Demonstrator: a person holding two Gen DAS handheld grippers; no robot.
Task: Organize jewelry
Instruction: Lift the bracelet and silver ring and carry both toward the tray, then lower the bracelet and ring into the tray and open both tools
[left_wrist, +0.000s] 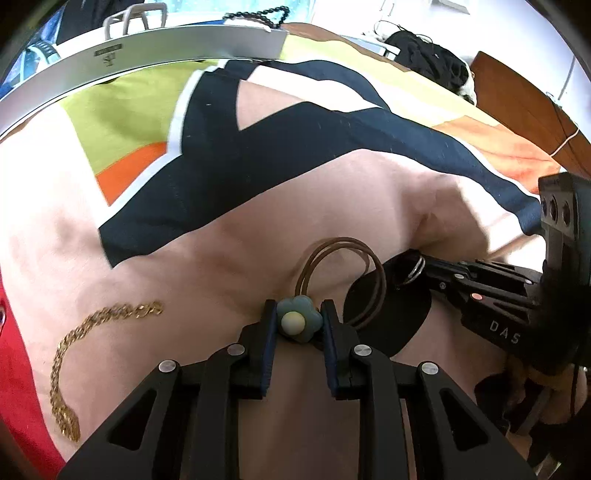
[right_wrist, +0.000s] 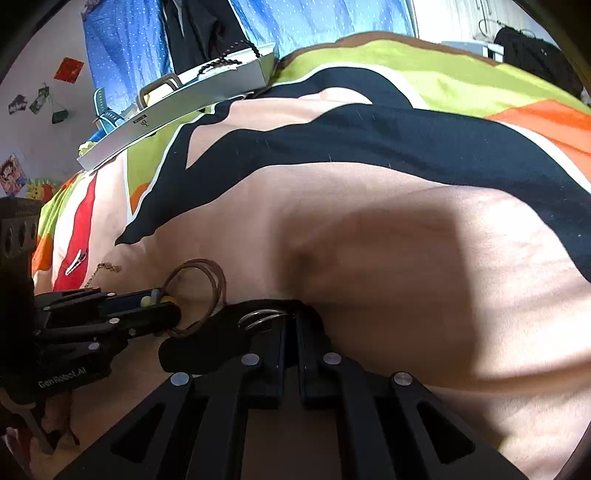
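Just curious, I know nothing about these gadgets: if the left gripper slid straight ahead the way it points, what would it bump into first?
Probably the brown hair-tie loop it already holds by the flower charm, then bare bedspread. The white tray lies far beyond; depth is hard to judge.

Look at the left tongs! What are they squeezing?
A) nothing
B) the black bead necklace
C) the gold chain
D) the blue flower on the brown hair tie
D: the left tongs are shut on the blue flower of the brown hair tie, while the gold chain lies loose on the bedspread and the black bead necklace sits far off on the white tray.
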